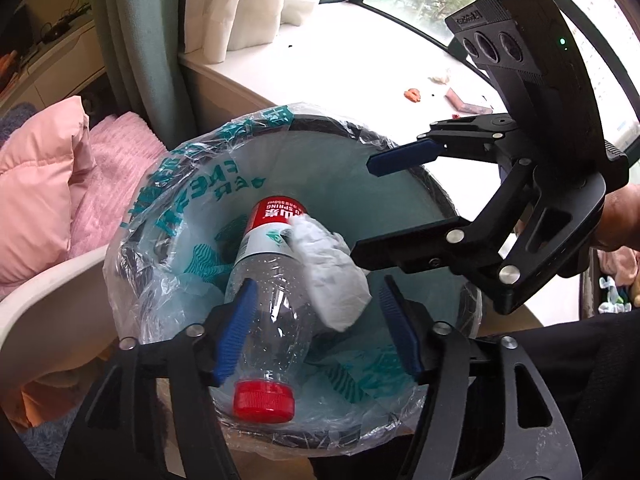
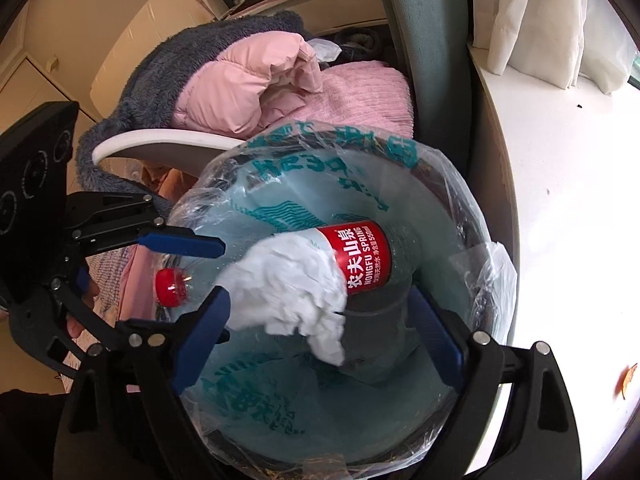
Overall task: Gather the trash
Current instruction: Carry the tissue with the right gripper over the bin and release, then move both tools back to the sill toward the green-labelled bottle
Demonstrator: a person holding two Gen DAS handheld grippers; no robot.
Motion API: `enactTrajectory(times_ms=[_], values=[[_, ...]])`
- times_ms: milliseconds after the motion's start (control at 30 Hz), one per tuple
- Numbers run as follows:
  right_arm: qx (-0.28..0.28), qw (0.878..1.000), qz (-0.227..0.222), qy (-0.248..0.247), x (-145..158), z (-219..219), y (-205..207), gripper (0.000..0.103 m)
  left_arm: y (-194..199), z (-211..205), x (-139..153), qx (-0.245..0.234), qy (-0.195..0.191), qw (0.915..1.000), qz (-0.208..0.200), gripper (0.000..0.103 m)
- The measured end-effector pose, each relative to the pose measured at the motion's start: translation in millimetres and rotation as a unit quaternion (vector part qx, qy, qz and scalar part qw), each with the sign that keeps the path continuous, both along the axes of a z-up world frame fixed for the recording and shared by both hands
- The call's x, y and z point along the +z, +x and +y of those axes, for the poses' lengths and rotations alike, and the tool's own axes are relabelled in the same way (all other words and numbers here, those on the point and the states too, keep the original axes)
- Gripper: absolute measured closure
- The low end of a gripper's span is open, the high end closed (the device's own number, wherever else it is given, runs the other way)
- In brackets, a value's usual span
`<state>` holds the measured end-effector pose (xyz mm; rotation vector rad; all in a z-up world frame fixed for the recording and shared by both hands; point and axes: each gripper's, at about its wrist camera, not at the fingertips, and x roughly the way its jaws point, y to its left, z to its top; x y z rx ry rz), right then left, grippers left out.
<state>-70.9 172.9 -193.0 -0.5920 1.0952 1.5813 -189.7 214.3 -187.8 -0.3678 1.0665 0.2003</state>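
A clear plastic bottle (image 1: 268,300) (image 2: 368,256) with a red cap and red label lies tilted inside the bag-lined trash bin (image 1: 340,124) (image 2: 452,188). A crumpled white tissue (image 1: 332,276) (image 2: 288,292) rests against it. My left gripper (image 1: 318,332) hangs open over the bin's near rim. The bottle's neck shows between its blue pads, with a wide gap on the right side. My right gripper (image 2: 320,340) (image 1: 372,208) is open above the bin, the tissue and bottle lying below its spread fingers. Neither holds anything.
A white window ledge (image 1: 360,60) beside the bin carries an orange scrap (image 1: 412,95) and a pink wrapper (image 1: 468,104). A pink jacket (image 2: 248,80) and grey fleece lie on a white chair (image 2: 160,140) on the other side. A green curtain (image 1: 136,40) hangs behind.
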Motion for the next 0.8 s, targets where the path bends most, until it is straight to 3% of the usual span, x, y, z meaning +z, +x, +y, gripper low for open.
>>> enactTrajectory(times_ms=[100,300,600,800], values=[[0.001,1.000,0.003,0.022,12,-7,3,0.016,-3,-2,7,0.003,0.012,0.9999,-0.009,0.019],[-0.030,0.998,-0.014,0.060,33,-26,11,0.013,-2,-10,20,-0.006,0.031,0.9992,-0.023,0.006],[-0.145,0.985,-0.029,0.091,57,-80,46,0.010,19,-20,42,-0.033,0.047,0.9971,-0.050,0.006],[-0.210,0.973,-0.046,0.083,60,-141,79,0.010,56,-46,54,-0.117,0.061,0.9894,-0.060,0.006]])
